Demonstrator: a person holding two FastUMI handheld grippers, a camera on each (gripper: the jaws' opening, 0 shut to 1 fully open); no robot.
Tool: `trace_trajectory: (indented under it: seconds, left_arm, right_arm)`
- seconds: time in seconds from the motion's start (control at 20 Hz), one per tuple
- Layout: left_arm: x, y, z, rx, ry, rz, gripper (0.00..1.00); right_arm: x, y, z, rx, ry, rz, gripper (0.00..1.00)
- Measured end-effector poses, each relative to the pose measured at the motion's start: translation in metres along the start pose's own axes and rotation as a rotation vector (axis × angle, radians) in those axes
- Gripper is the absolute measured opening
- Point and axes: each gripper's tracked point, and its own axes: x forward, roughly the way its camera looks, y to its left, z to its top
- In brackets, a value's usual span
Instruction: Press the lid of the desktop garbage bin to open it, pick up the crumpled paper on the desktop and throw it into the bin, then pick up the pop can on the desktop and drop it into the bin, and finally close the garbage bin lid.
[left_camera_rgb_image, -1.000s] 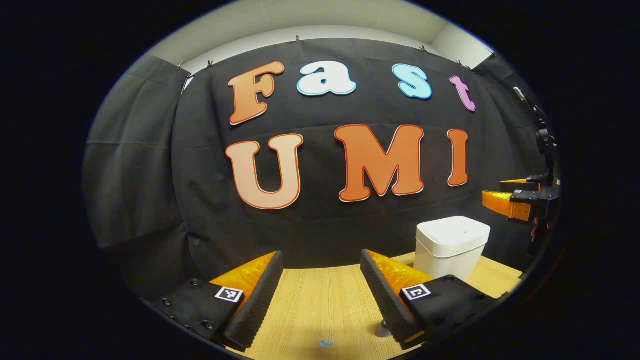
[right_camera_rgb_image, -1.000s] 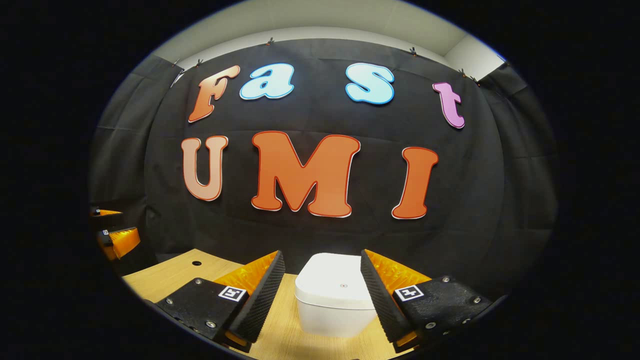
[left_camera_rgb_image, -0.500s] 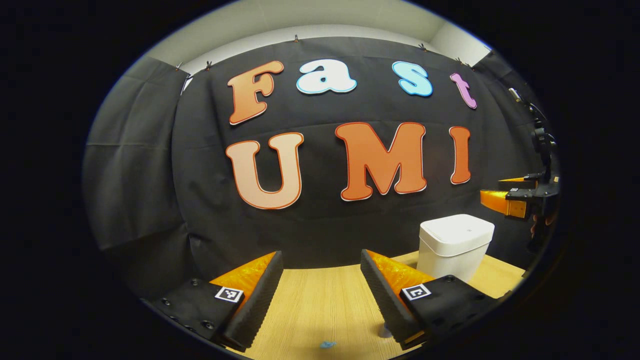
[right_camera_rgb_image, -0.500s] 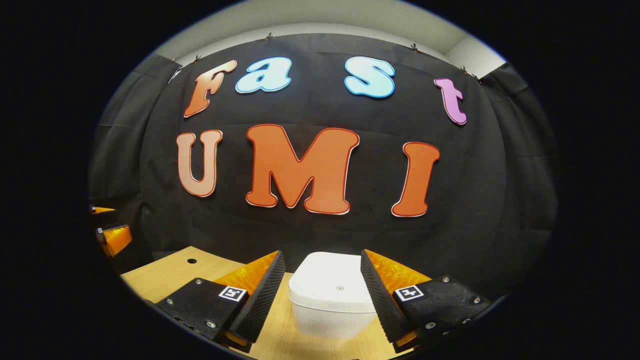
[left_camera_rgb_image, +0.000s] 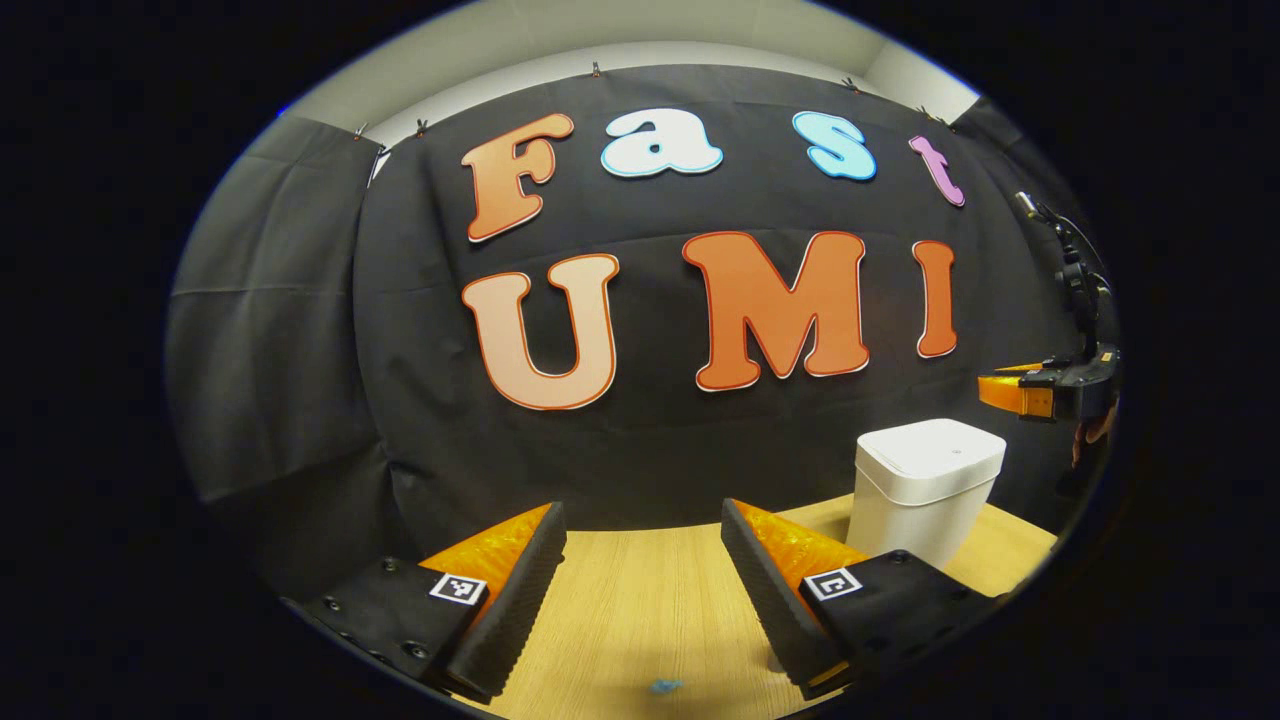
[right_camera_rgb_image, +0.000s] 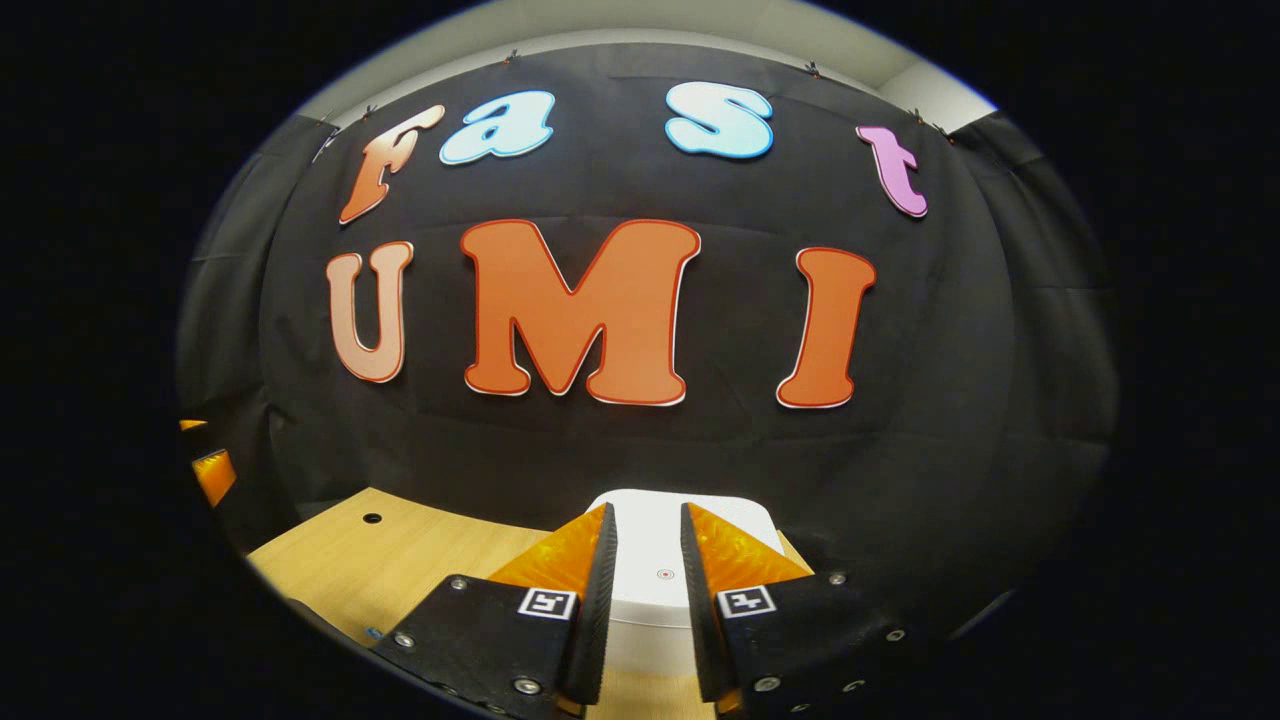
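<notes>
Hovering above the closed bin lid, the right claw has its fingers nearly together.

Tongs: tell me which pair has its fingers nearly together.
The right tongs: only a narrow gap, with the white bin lid showing through it. The left tongs are spread wide above the wooden desktop.

The bin stands on the table, near the wall. The right gripper hangs above its lid.
</notes>
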Motion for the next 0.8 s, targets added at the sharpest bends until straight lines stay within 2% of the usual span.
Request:
trace_trajectory:
  seconds: [0.05,0.1,0.2,0.4,0.5,0.6,0.8]
  left_arm:
    - [0.000,0.002,-0.001,0.003,0.004,0.007,1.00]
    - [0.002,0.002,0.000,0.006,0.006,0.014,0.99]
    - [0.004,0.003,-0.001,0.010,0.016,0.027,1.00]
    - [0.004,-0.001,-0.008,0.018,0.042,0.043,0.99]
    - [0.005,-0.002,-0.010,0.025,0.051,0.055,0.96]
    - [0.005,-0.005,-0.012,0.030,0.061,0.065,0.99]
    - [0.009,-0.015,-0.020,0.024,0.089,0.070,0.99]
  right_arm:
    - [0.004,-0.001,-0.003,0.000,0.010,0.001,0.34]
    - [0.007,-0.002,-0.006,0.001,0.019,0.000,0.24]
    - [0.015,-0.005,-0.010,0.006,0.032,0.001,0.15]
    - [0.029,0.000,-0.025,0.006,0.064,0.054,0.01]
    - [0.036,-0.002,-0.029,0.004,0.068,0.060,0.01]
    - [0.044,-0.007,-0.036,0.008,0.090,0.062,0.01]
    - [0.057,-0.007,-0.056,0.003,0.145,0.084,0.01]
